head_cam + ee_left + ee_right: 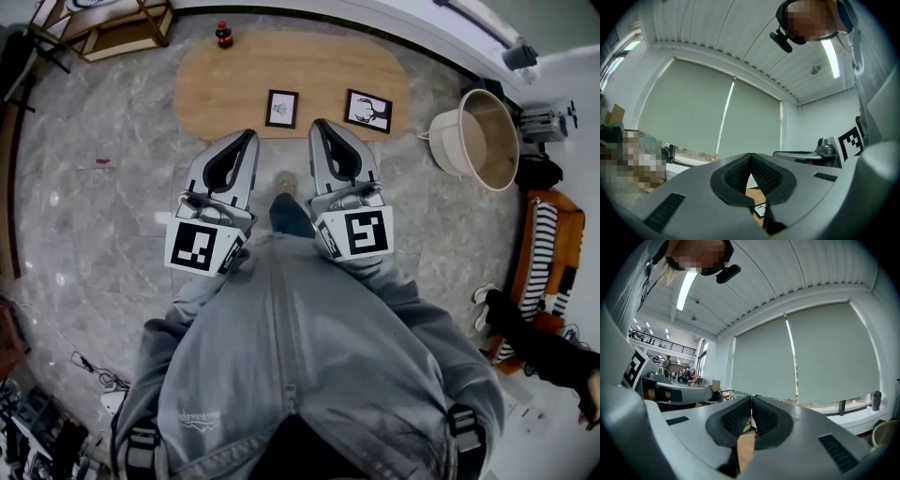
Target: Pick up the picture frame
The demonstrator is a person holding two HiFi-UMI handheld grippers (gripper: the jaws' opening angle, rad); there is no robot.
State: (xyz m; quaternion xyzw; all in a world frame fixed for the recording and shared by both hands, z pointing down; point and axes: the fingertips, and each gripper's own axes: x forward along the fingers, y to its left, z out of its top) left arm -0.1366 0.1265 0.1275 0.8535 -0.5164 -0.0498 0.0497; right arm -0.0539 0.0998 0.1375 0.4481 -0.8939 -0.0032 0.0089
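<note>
You are holding one gripper in each hand, out in front of your grey jacket [309, 375], and both are pointing toward the oval wooden table [216, 84] on the marble floor [94, 206].

The left gripper [247, 136] is clenched. In its own view the ribbed pads [736, 176] are meeting at their tips with nothing between them. Through the gap below them a strip of the tabletop and a corner of a frame are showing.

The right gripper [319, 124] is clenched too. Its pads [738, 418] are pressing tip to tip and gripping nothing, and only a sliver of wood is showing beneath them.

Two frames are sitting near the table's near edge, neither one touched. The left frame [281, 109] is small and black-edged with a pale drawing, and it is sitting just ahead of the space between your two grippers. The right frame [368, 111] is carrying a dark antlered figure and is sitting ahead of the right gripper, a little to its right. The two frames are lying apart from each other.

A red-capped bottle [224, 35] is standing at the table's far edge, well apart from both frames. A large pale basket [450, 150] is sitting on the floor just off the table's right end. The toe of your shoe [286, 183] is showing between the grippers — short of the table.
</note>
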